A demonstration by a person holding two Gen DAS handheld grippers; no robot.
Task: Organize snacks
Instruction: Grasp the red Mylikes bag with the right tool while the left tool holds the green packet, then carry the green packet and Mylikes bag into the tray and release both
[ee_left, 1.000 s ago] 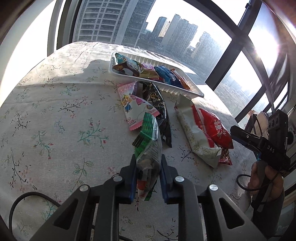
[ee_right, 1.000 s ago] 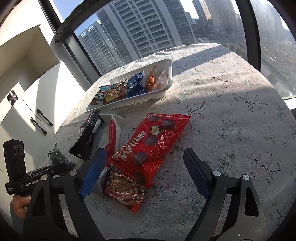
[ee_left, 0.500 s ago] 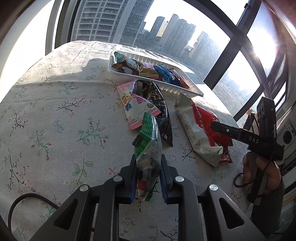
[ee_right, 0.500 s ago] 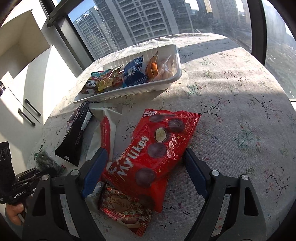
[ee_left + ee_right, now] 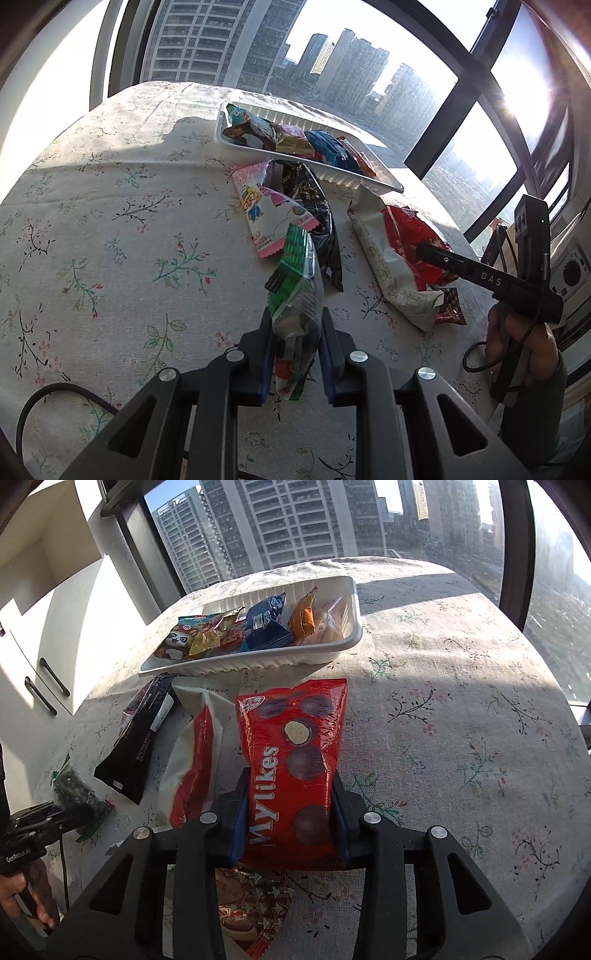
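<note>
Near the worktop's [image 5: 461,672] roomy right edge, the right gripper's [image 5: 288,812] fingers were closing onto the red Mylikes bag [image 5: 295,746]. The left gripper [image 5: 295,332] stood clamped on a green packet [image 5: 295,291].

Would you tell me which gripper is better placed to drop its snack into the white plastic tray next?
Probably the right gripper: its jaws are closing on the red Mylikes bag, pointing straight at the white plastic tray. The left gripper holds its green packet farther back.
</note>
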